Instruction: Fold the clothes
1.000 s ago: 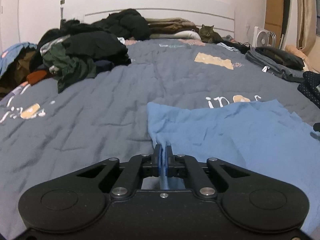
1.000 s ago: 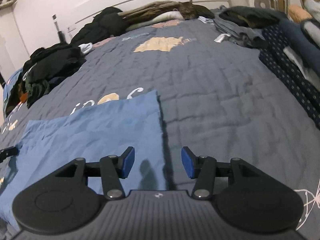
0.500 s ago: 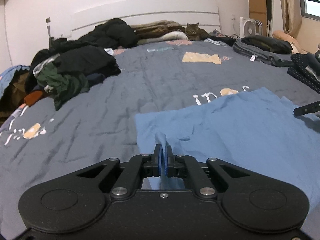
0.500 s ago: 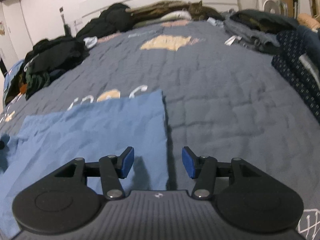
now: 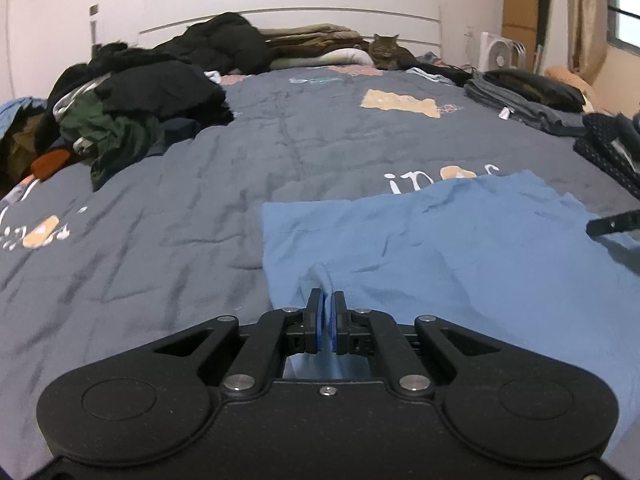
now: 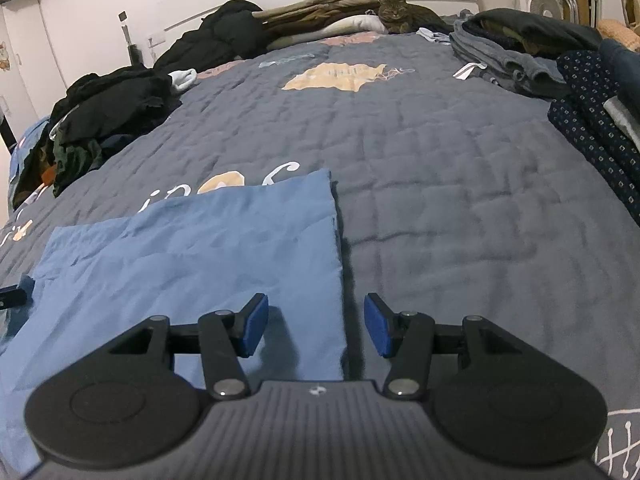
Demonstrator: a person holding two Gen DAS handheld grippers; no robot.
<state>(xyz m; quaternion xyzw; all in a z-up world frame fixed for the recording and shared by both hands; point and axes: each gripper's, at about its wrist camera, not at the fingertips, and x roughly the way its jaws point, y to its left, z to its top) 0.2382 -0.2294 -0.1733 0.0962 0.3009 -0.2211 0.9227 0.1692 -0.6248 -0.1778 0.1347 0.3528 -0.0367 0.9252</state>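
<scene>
A light blue garment lies spread flat on the grey quilted bed. My left gripper is shut on a pinched fold at the garment's near left edge. In the right wrist view the same garment lies left of centre. My right gripper is open and empty, low over the garment's right edge, which runs between its jaws. The tip of the right gripper shows at the right of the left wrist view.
A heap of dark unfolded clothes lies at the bed's left. Folded grey and dark clothes and a dotted navy piece lie along the right. A tabby cat sits on bedding at the headboard. A white fan stands beyond.
The left gripper has stayed shut on the fold and drawn back a little, with its view swinging. The right gripper has stayed open and shifted slightly along the garment's right edge.
</scene>
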